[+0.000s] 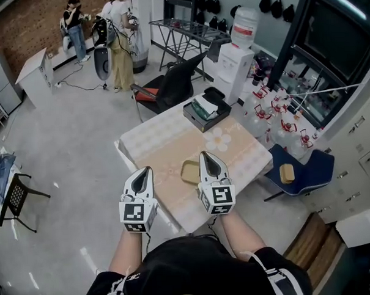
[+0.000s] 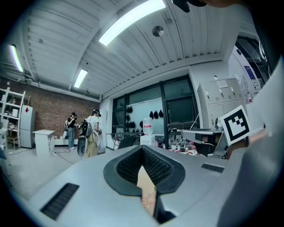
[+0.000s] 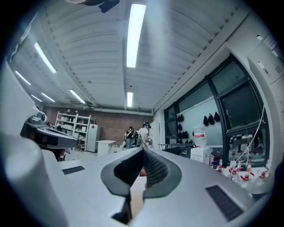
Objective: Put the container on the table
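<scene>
We stood over a wide grey floor [image 1: 69, 149]. On it was a table [image 1: 234, 154] with a pale cloth that had flowers on it. Behind the table we saw a white water cooler [image 1: 233, 59] with a big bottle on top, a black chair [image 1: 173, 86], and a blue chair [image 1: 305, 169] off to the right. A black box [image 1: 205, 115] sat on the far end of the table.

We held our two grippers side by side, pointing out level above the near end of the table. The left gripper [image 1: 147, 171] had its fingers closed together, and nothing was in them. The right gripper [image 1: 205, 155] also had its fingers pressed together and held nothing.

The small yellow container [image 1: 189, 172] lay flat on the table. In the head view it showed between the two grippers, just beside the right one.
</scene>
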Action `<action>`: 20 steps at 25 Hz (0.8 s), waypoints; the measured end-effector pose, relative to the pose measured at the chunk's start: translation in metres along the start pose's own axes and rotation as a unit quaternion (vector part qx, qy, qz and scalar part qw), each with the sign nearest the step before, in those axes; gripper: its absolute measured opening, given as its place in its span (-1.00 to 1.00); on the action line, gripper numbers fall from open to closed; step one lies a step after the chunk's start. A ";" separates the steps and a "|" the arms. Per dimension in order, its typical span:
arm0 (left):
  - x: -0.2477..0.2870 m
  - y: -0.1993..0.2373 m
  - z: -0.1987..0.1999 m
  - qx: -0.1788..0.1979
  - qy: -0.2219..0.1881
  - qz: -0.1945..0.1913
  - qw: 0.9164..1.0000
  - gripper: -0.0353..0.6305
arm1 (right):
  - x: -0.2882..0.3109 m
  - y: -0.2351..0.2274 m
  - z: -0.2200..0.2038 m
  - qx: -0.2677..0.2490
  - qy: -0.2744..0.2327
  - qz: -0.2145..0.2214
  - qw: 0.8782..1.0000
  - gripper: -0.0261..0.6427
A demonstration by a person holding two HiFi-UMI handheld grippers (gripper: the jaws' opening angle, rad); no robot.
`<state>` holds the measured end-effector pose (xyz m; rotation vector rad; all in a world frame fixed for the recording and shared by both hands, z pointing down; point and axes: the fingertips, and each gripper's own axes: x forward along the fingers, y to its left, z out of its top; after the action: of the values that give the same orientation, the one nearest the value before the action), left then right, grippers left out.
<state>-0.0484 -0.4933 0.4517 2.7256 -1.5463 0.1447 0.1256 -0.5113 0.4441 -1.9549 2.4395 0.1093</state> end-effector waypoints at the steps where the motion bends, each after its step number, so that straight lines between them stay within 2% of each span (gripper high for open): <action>1: 0.001 -0.004 0.000 0.001 0.000 -0.004 1.000 -0.86 | -0.005 0.000 0.002 0.001 -0.005 -0.003 1.000 -0.89; 9: 0.006 -0.013 0.001 0.007 0.002 -0.023 1.000 -0.86 | -0.017 0.005 0.004 -0.005 -0.010 -0.010 1.000 -0.89; 14: 0.006 -0.013 0.004 0.008 0.001 -0.024 1.000 -0.86 | -0.022 0.012 0.012 -0.036 -0.021 -0.006 0.999 -0.89; 20: 0.008 -0.017 0.007 0.005 -0.001 -0.028 1.000 -0.86 | -0.020 0.010 0.011 -0.026 -0.017 -0.006 1.000 -0.89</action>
<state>-0.0293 -0.4923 0.4466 2.7726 -1.4729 0.1505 0.1202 -0.4889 0.4351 -1.9702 2.4274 0.2055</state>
